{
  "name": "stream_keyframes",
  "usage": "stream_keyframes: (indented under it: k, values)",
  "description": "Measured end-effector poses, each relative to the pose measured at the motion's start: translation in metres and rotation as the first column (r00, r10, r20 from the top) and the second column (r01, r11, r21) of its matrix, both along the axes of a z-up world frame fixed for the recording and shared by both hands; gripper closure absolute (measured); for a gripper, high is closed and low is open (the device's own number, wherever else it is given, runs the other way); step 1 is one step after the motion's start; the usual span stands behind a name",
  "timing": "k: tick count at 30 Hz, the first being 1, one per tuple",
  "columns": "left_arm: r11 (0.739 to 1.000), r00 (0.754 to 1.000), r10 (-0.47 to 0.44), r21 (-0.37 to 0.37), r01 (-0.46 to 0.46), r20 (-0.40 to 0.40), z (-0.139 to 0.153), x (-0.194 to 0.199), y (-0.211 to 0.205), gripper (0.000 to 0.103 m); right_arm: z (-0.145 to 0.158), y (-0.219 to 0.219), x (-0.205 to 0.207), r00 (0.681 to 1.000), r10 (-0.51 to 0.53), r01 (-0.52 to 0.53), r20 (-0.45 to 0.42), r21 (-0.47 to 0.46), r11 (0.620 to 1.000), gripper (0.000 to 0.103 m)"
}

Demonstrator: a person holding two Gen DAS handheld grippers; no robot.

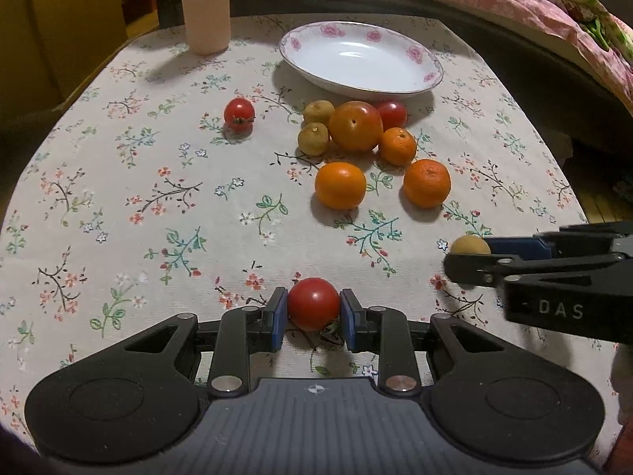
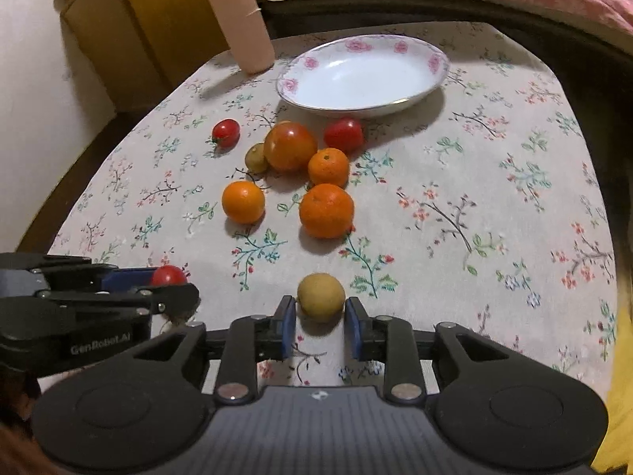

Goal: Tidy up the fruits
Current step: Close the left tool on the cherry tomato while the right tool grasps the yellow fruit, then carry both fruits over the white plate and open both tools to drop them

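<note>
Progress first: task is barely begun, I'd judge, since nothing lies in the plate in either view.

Left wrist view: left gripper point(image 1: 313, 316) is narrow, pads clamped on both sides of a cherry tomato point(image 1: 313, 303) at the near edge of the floral tablecloth point(image 1: 138, 198). Can't tell whether it's lifted or resting on the cloth. The white rose-rimmed plate point(image 1: 415, 83) sits far centre, bare inside. Just near of it is the loose pile: big orange-red tomato point(image 1: 355, 126), three mandarins point(image 1: 340, 185), two small yellow-brown fruits point(image 1: 313, 138) and a red tomato point(image 1: 391, 114) at the back. A lone cherry tomato point(image 1: 239, 114) lies apart to the left. So approx. nine pieces wait on the cloth, plus the two at the grippers. At right, the right gripper point(image 1: 463, 261) shows side-on with a round yellow fruit point(image 1: 470, 245) between its fingers; grip not readable here.

Right wrist view: right gripper point(image 2: 321, 322) is narrow too, but a thin gap seems to show each side of the yellow fruit point(image 2: 320, 303), which rests on the cloth, so I read it as not gripped. This view settles that; the other doesn't. It also shows the left gripper point(image 2: 174, 297) side-on at near left w/ its tomato point(image 2: 169, 276), and a cardboard box point(image 2: 118, 19) far left. Only one yellow-brown fruit point(image 2: 256, 157) is visible here; the second is hidden behind the big tomato.
</note>
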State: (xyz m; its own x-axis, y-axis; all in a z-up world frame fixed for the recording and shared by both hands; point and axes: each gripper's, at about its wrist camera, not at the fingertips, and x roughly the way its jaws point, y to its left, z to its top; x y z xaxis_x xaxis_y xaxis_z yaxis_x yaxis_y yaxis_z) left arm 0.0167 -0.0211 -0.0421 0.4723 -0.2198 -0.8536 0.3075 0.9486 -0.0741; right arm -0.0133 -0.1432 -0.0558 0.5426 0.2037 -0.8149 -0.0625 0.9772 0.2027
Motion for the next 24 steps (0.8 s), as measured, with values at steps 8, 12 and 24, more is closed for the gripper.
stream_keyframes:
  k: [8, 12, 24]
  values:
    - [1.000, 1.000, -0.008, 0.014, 0.008, -0.002, -0.001, 0.001, -0.003, 0.067, 0.000, 0.014, -0.001, 0.999, 0.048, -0.046, 0.014, -0.113, 0.993, 0.074]
    - [1.000, 1.000, -0.021, 0.007, 0.021, -0.008, 0.001, 0.004, -0.006, 0.067, 0.002, 0.013, -0.003, 0.999, 0.049, -0.048, 0.009, -0.108, 0.993, 0.074]
    - [0.997, 0.995, -0.027, -0.067, 0.033, 0.100, 0.052, 0.061, -0.034, 0.069, 0.046, -0.012, 0.043, 0.995, -0.022, 0.024, 0.092, -0.015, 1.000, 0.074]
